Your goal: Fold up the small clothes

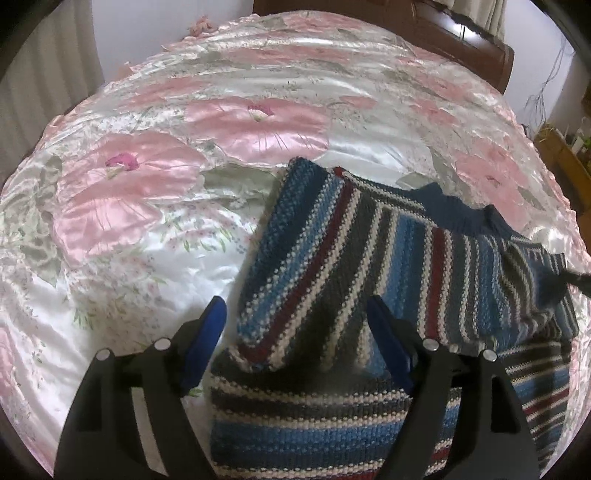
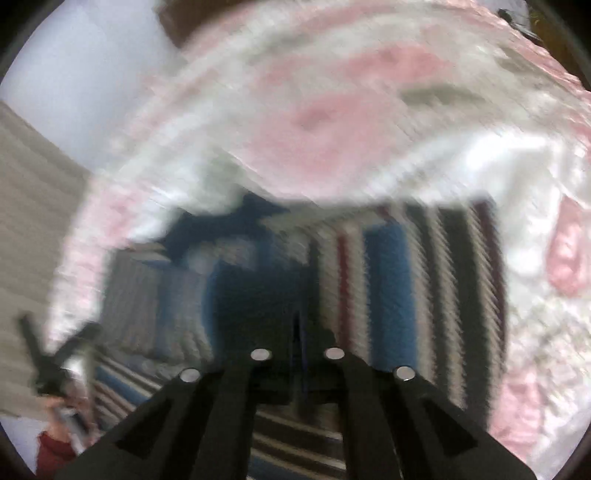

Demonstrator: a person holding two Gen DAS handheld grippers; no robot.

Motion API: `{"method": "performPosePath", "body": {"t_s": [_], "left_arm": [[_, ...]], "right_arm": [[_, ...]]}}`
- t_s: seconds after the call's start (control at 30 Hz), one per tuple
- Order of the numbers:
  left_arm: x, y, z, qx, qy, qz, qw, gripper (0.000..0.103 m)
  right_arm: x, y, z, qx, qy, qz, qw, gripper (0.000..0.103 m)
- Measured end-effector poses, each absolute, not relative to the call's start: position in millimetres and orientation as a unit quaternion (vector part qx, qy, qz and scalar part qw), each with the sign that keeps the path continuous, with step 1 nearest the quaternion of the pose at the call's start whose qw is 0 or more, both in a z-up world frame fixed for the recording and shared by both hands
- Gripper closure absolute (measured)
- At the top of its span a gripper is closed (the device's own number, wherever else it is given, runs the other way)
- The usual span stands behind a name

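One striped knit sweater lies on the bed, lower right of the left wrist view, w/ a sleeve folded across the body; it looks thick, soft and floppy w/ some weight, so likely best taken at a hem, cuff or shoulder edge where the knit bunches. Left gripper has its blue jaws wide apart, straddling that folded sleeve, while the right gripper, in a blurred view, shows jaws closed tight at the sweater's dark blue part, prob. pinching knit. Bed cover is glossy pink-floral satin, probably slippery; dark wood headboard at top right, curtain upper left.
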State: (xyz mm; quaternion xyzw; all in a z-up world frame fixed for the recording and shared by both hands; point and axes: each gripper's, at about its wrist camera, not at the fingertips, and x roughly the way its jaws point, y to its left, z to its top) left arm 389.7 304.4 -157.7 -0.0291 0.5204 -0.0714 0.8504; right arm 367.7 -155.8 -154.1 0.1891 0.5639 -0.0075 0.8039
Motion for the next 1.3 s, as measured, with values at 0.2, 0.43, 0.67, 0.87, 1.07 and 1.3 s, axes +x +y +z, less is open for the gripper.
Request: {"method": "performPosePath", "body": {"t_s": [0.2,0.43,0.67,0.87,1.07,1.3], "left_arm": [[382.5,292.5,-167.5,0.011,0.524,-0.077,0.848,0.021],[381.6,289.9,-168.3,0.016,0.519,-0.074,0.851,0.018],[385.2,294.9,-167.2,-0.011,0.517,-0.07,0.853,0.018],[381.2,296.8,-163.5,-0.025,0.497,-0.065,0.865,0.018],[381.0,288.2,-179.8,-0.015,0.514,-0.053,0.856,0.018],[370.3,291.7,-171.6,0.0,0.506,-0.069,0.86,0.016]], "right_arm": [[351.0,-169.9,-181.8,0.231,0.571,0.0,0.788,0.092],[377.2,-165.8,-174.9,0.252,0.553,0.03,0.793,0.05],[403.6,-136.3,-188.0,0.181,0.582,0.042,0.792,0.077],[387.7,-138.0,-148.9,0.161,0.533,0.056,0.829,0.098],[384.5,-159.6,-179.3,0.191,0.558,0.003,0.808,0.094],[357.3,-158.6,-173.8,0.224,0.551,0.031,0.803,0.06]]}}
